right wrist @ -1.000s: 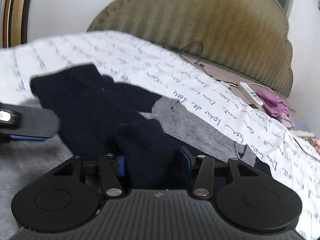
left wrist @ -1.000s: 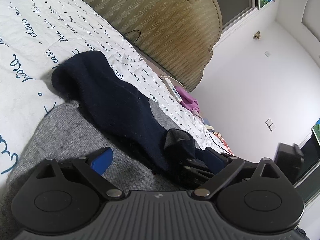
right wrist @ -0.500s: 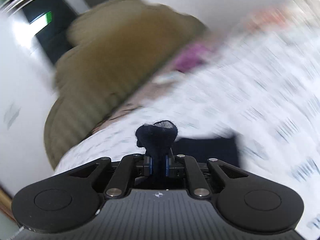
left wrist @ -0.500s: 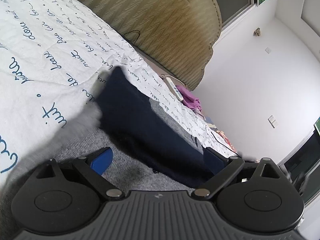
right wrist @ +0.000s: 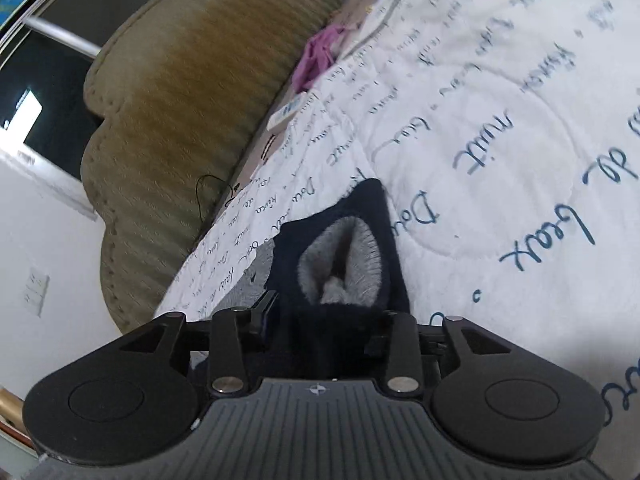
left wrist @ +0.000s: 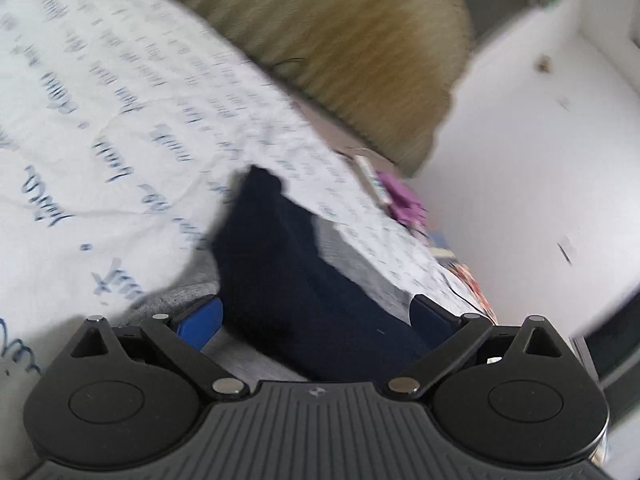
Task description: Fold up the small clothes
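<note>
Navy knitted sock (right wrist: 340, 264), grey fleecy lining showing, lies on the white script-printed quilt (right wrist: 500, 128) between the right gripper (right wrist: 324, 316)'s just-widened jaws; left gripper (left wrist: 316, 312) gapes wide, sock between, unpressed

A sock (left wrist: 304, 280) lies between my left fingers (left wrist: 200, 318), resting on a sweater (left wrist: 360, 272) spread over the bed (left wrist: 100, 128). Between my right fingers (right wrist: 266, 310) sits the sock's folded end. Behind the bed stands the headboard (left wrist: 340, 52); a remote (right wrist: 286, 114) lies along the bed's edge beside it.
</note>
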`<state>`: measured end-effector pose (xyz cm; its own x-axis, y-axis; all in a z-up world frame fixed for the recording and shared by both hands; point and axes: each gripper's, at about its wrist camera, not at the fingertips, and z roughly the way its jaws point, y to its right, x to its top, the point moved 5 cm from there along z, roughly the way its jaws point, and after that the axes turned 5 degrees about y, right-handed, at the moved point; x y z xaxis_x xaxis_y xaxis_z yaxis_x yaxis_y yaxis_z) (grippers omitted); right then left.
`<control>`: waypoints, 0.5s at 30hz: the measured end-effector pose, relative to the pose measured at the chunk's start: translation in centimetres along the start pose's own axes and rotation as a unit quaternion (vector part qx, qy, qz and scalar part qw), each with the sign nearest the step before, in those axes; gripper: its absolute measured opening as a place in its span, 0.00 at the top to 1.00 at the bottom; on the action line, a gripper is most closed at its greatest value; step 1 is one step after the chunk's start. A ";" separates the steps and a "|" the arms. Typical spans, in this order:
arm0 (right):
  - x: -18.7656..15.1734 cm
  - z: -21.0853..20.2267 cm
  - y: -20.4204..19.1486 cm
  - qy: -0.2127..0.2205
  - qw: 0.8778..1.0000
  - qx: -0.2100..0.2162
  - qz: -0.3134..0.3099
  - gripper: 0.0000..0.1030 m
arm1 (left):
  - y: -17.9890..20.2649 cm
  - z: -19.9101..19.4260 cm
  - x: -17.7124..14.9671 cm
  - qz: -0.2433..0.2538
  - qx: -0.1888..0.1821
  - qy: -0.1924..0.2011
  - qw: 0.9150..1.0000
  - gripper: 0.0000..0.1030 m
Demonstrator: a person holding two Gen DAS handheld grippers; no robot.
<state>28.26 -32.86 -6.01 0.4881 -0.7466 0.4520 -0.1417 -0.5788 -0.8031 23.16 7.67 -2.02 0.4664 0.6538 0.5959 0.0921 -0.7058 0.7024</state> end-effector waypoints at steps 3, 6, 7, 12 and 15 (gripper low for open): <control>0.0 0.5 -0.1 -0.012 1.000 -0.019 -0.021 0.82 | -2.2 0.6 0.5 -0.088 0.023 0.026 0.996 0.03; -0.2 0.5 -1.0 -0.007 0.999 -0.020 -0.037 0.83 | -1.6 1.2 0.8 -0.057 0.076 0.046 0.994 0.57; 0.1 0.0 -1.7 0.000 0.999 -0.011 -0.040 0.84 | -1.3 1.9 0.8 -0.023 0.101 0.036 0.994 0.96; 0.6 -0.4 -3.3 0.010 0.997 0.008 -0.075 0.84 | -4.6 2.1 1.9 -0.020 0.177 0.064 0.982 1.00; -0.2 0.7 -0.7 -0.017 0.998 -0.022 -0.058 0.85 | -5.6 1.6 2.2 -0.036 0.171 0.053 0.983 1.00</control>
<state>28.91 -32.10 -5.81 0.5326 -0.6630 0.5261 -0.1202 -0.6745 -0.7284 25.10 12.61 -5.28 0.3561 0.7170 0.5992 0.4197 -0.6956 0.5830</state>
